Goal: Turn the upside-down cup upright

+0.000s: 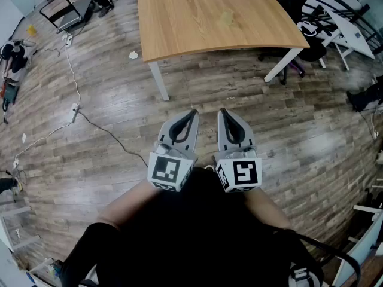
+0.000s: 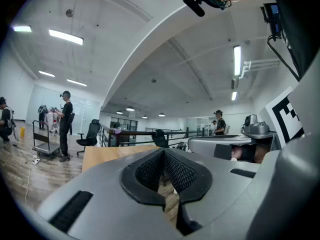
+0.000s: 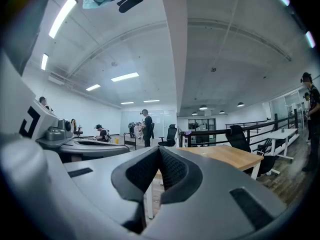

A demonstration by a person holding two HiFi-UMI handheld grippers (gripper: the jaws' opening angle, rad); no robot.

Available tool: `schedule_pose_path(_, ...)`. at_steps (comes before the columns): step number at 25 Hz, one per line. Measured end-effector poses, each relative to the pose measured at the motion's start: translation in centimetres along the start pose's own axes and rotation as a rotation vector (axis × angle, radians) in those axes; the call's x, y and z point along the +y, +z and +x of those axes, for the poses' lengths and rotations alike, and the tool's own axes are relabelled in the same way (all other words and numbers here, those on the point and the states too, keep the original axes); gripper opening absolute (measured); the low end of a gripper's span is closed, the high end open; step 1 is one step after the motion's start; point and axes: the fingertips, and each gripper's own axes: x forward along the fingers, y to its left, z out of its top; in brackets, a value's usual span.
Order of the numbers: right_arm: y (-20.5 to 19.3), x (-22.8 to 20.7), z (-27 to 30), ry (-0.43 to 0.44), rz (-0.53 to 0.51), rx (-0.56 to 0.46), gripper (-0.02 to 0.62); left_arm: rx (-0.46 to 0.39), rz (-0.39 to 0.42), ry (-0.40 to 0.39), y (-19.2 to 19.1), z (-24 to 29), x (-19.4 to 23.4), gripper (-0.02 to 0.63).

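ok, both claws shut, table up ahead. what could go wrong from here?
1. The cup is pale and see-through against the table, so it may be easy to misjudge and knock over.
2. The left claw and right claw are both shut. If they don't open before reaching, they'd likely shove the cup.
3. A cable crosses the floor left of the way to the table, a possible trip.

One wooden table (image 1: 179,23) stands far off. One cup (image 1: 226,18) sits on it. Two grippers are near: the left gripper (image 1: 192,113) and the right gripper (image 1: 222,112).
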Motion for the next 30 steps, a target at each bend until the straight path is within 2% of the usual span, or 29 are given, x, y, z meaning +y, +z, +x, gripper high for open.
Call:
schedule_pose_path(9,-1.0,1.7,0.1,-0.022,0.004,0.017,0.012,-0.013,0.017,-0.033,-0.7,-1.4,1.0,0.008)
schedule_pose_path(13,-2.2,2.2,0.2,-0.051,0.032,0.035,0.012,0.001,-0.007,-0.050,-1.7,-1.9,1.5,0.008)
schedule_pose_path(18,-3.0,0.6,2.0,-0.076,0.059,0.059,0.014,0.041,-0.062,-0.050,-3.0,-0.1,2.7,0.008)
schedule_pose_path(24,-5.6,-5.0,8.2,-0.061,0.127,0.079,0.012,0.075,-0.036,-0.055,-4.8,8.3,4.6,0.008)
schedule_pose_path(30,-5.5,-14.4,16.8,-0.023,0.137,0.073,0.014,0.126,-0.032,-0.056,-4.8,21.0,5.0,0.008)
